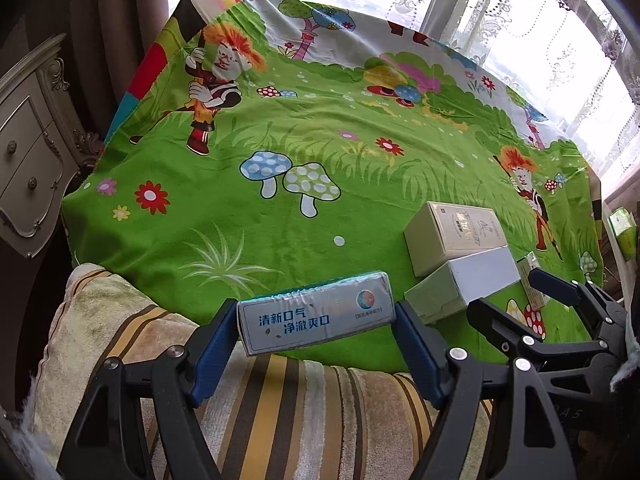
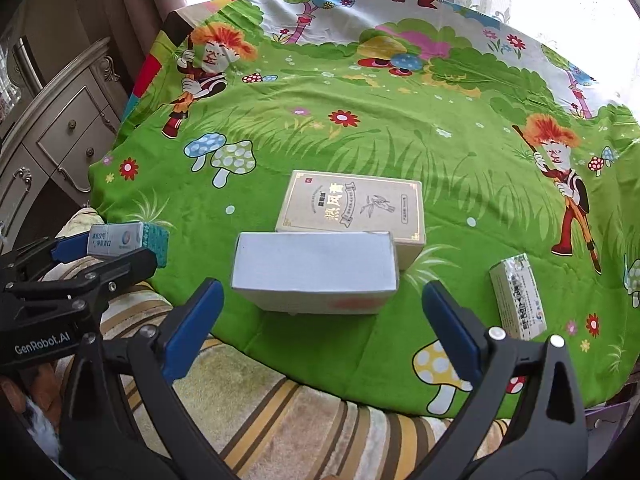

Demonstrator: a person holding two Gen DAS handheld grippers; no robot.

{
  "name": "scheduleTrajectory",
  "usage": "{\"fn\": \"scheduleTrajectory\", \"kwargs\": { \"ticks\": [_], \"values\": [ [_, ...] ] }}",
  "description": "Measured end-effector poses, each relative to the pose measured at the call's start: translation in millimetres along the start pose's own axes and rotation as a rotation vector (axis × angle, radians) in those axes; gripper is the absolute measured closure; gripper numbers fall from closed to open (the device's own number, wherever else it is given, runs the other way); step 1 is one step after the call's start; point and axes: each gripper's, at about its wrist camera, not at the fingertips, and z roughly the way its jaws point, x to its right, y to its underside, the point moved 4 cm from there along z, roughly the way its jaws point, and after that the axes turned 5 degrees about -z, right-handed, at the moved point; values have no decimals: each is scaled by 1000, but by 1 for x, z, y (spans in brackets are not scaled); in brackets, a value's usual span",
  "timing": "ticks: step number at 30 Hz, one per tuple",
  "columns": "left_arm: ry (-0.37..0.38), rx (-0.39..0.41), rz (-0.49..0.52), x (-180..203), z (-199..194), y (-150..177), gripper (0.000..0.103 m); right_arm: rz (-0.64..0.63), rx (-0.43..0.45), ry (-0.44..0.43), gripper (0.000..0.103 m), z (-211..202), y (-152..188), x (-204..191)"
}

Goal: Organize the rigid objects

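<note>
Toothpaste box (image 1: 316, 314), silver-blue with Chinese print, clamped endwise between the blue pads (image 1: 214, 354) of the left gripper (image 1: 316, 344), held level over the near edge of the green cartoon cloth (image 1: 280, 152), just above the striped cushion (image 1: 280, 408). Pressed on both short ends, long side across the jaws.

White box (image 2: 314, 266) directly ahead of the right gripper (image 2: 320, 332), lying flat on the cloth, between the lines of the two fingers but beyond the tips, not touched. Right gripper spread wide, holding nothing, blue pads (image 2: 192, 328) well apart. Beige box (image 2: 352, 206) with gold lettering just behind the white one, touching or nearly touching its far edge. Small green-and-white carton (image 2: 518, 296) off to the right of the right finger, lying flat, apart from the other two. Toothpaste box and left gripper far left in the right wrist view. Carved pale dresser (image 1: 28, 160) beyond the cloth to the left.
</note>
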Motion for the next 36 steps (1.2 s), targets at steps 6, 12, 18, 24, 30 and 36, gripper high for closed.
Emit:
{"fn": "scheduleTrajectory", "kwargs": {
  "ticks": [6,12,18,24,30,36],
  "values": [
    [-19,28,-7,-7,-2,-4,26,-17,-25,-7,3,11,-5,-6],
    [-31,36,-13,-12,0,-8,26,-25,-59,7,3,24,-7,-7],
    [-34,37,1,-10,1,-7,26,-35,-73,12,11,27,-6,-7],
    [-32,54,20,-6,-5,-7,26,-3,-29,25,11,11,-3,-1],
    [7,72,55,9,-14,-5,26,63,41,72,11,-21,8,14],
    [84,74,125,44,-23,5,26,154,96,114,11,-56,35,44]
  ]
}}
